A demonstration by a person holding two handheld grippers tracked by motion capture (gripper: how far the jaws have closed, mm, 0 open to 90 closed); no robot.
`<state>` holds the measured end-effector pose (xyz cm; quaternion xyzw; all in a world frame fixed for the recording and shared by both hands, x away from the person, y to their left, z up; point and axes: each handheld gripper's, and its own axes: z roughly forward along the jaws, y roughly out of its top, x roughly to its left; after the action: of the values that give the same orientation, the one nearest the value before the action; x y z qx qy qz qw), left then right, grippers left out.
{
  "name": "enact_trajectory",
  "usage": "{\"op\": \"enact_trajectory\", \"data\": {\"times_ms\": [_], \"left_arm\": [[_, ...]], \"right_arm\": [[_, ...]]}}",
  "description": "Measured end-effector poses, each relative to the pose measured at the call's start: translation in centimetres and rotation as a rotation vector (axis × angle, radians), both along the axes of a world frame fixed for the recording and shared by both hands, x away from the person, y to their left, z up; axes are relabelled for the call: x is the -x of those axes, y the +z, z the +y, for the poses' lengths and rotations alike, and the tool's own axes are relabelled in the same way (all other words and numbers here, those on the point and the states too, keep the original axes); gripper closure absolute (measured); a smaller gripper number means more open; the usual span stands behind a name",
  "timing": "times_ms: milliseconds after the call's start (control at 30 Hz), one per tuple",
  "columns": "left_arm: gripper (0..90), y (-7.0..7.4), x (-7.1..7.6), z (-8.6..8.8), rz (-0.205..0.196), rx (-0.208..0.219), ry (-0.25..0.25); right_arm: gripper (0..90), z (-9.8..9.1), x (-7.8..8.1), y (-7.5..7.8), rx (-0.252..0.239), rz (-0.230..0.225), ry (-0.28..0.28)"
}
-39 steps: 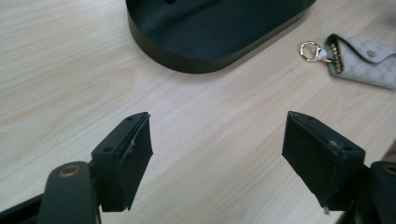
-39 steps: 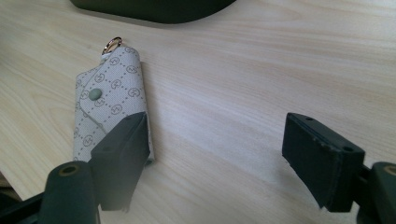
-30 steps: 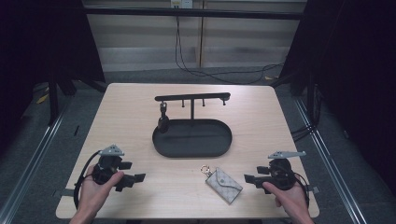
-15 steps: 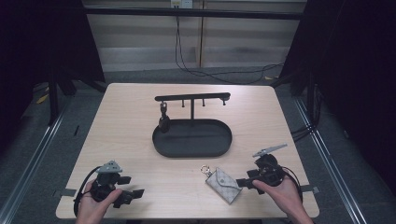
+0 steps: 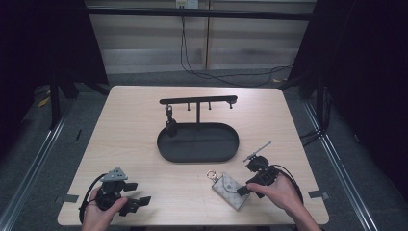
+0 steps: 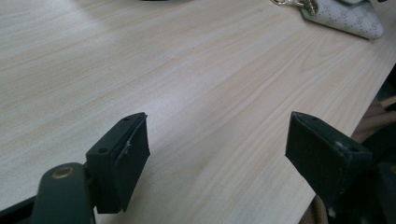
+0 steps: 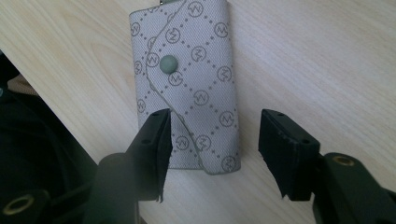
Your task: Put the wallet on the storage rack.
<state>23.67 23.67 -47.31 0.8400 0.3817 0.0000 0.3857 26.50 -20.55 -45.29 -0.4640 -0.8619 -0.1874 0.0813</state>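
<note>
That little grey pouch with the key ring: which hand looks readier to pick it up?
The right. Its hand-held gripper is open with the jaws straddling the pouch; the left hand-held gripper sits open across the table.

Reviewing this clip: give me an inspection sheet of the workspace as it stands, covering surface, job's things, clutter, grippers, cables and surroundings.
Surface: light wood table, flat, no spills seen.
Job's things: grey patterned key pouch lying flat near the front edge, snap shut, gold clasp at its far end; black oval tray with hook rack at centre; small dark item hanging from the rack's left hook.
Clutter: nothing seen.
Grippers: left gripper open over bare wood at front left; right gripper open, jaws on either side of the pouch's near end.
Cables: gripper cable loops by the right hand; black cable on the floor behind.
Surroundings: dark curtains, grey floor.
</note>
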Motion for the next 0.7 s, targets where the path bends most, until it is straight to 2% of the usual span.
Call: {"op": "enact_trajectory", "data": {"times_ms": [167,300,500,700], "left_arm": [[21.4,-0.1,0.0,0.0,0.008,0.0,-0.006],[21.4,-0.2,-0.1,0.0,0.01,-0.004,-0.002],[21.4,-0.2,-0.1,0.0,0.017,-0.001,-0.002],[21.5,-0.2,-0.2,0.0,0.02,-0.004,-0.004]], "right_arm": [[48.1,0.6,-0.7,-0.1,0.027,0.025,0.019],[50.5,1.8,-1.2,-0.4,0.066,0.064,0.074],[52.5,2.2,-1.8,-1.0,0.095,0.113,0.101],[55.1,2.6,-2.0,-1.3,0.123,0.113,0.124]]}}
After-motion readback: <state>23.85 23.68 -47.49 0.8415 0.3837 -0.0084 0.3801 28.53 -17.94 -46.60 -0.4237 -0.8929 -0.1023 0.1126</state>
